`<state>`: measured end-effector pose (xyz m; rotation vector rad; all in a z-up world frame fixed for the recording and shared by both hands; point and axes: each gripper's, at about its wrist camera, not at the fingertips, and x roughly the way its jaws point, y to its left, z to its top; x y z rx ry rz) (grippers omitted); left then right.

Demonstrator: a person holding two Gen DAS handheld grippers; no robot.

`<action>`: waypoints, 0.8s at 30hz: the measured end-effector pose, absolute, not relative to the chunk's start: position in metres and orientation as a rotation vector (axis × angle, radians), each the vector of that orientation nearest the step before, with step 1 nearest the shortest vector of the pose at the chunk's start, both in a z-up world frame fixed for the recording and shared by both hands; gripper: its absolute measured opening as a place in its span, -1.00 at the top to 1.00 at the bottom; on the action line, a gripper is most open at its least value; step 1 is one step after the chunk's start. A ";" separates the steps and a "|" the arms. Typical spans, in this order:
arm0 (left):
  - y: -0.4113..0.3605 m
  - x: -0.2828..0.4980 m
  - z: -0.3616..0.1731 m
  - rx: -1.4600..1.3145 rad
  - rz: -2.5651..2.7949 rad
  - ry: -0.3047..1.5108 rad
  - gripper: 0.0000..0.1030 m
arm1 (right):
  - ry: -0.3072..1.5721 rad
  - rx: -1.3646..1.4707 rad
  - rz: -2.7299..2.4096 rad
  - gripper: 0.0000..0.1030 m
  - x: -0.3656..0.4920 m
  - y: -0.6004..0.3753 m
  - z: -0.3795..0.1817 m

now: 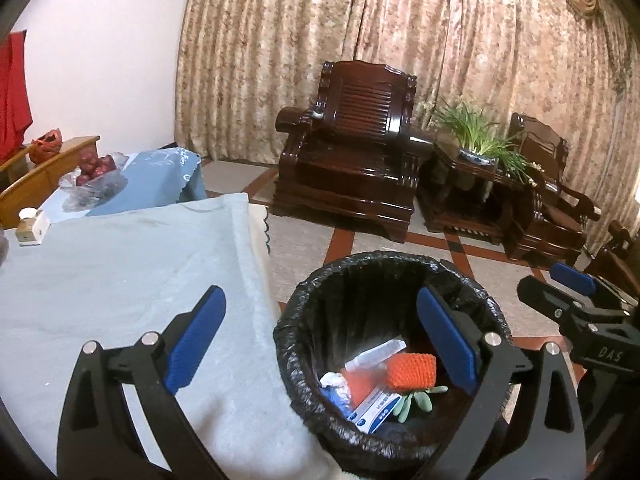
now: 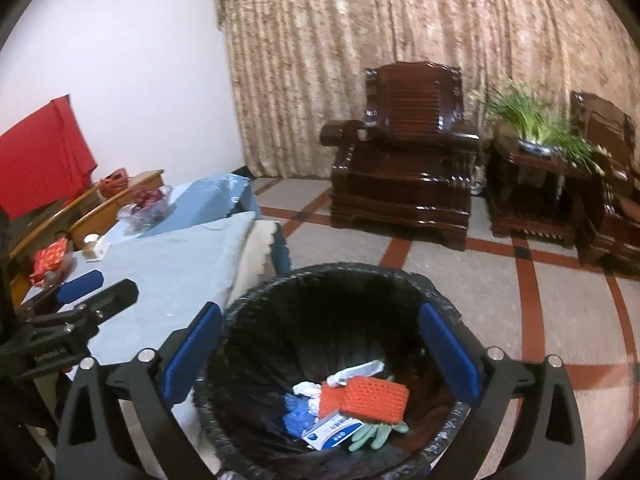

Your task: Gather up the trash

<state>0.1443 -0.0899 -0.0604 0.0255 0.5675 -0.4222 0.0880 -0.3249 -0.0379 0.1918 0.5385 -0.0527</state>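
Observation:
A bin lined with a black bag (image 1: 304,312) (image 2: 240,304) stands on the floor by the table's edge. Inside it lie an orange knitted pad (image 1: 412,370) (image 2: 376,398), a white-blue packet (image 1: 376,404) (image 2: 332,432), a green glove (image 1: 416,400) (image 2: 372,436), a clear tube (image 1: 376,354) (image 2: 356,372) and crumpled white and blue scraps. My left gripper (image 1: 320,340) is open and empty, spanning the table edge and the bin. My right gripper (image 2: 320,354) is open and empty above the bin, and also shows in the left wrist view (image 1: 572,284).
A table with a light blue cloth (image 1: 120,280) (image 2: 168,272) is left of the bin, with a bag of red fruit (image 1: 96,176), a small white box (image 1: 32,228) and a red packet (image 2: 50,266) at its far end. Dark wooden armchairs (image 1: 352,152) and a potted plant (image 1: 476,136) stand by the curtain.

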 end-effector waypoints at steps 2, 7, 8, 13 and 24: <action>-0.085 0.137 -0.054 0.027 -0.412 0.563 -0.82 | 0.528 0.174 -0.033 -0.88 0.083 -0.316 -0.029; -0.072 0.116 -0.038 0.016 -0.398 0.540 -0.85 | 0.505 0.154 -0.004 -0.88 0.072 -0.301 -0.015; -0.071 0.113 -0.036 0.016 -0.394 0.534 -0.85 | 0.501 0.152 0.002 -0.88 0.069 -0.298 -0.012; -0.062 0.098 -0.028 0.018 -0.379 0.512 -0.86 | 0.490 0.134 0.012 -0.88 0.060 -0.290 -0.005; -0.053 0.075 -0.014 0.017 -0.355 0.482 -0.86 | 0.469 0.116 0.030 -0.88 0.050 -0.279 0.001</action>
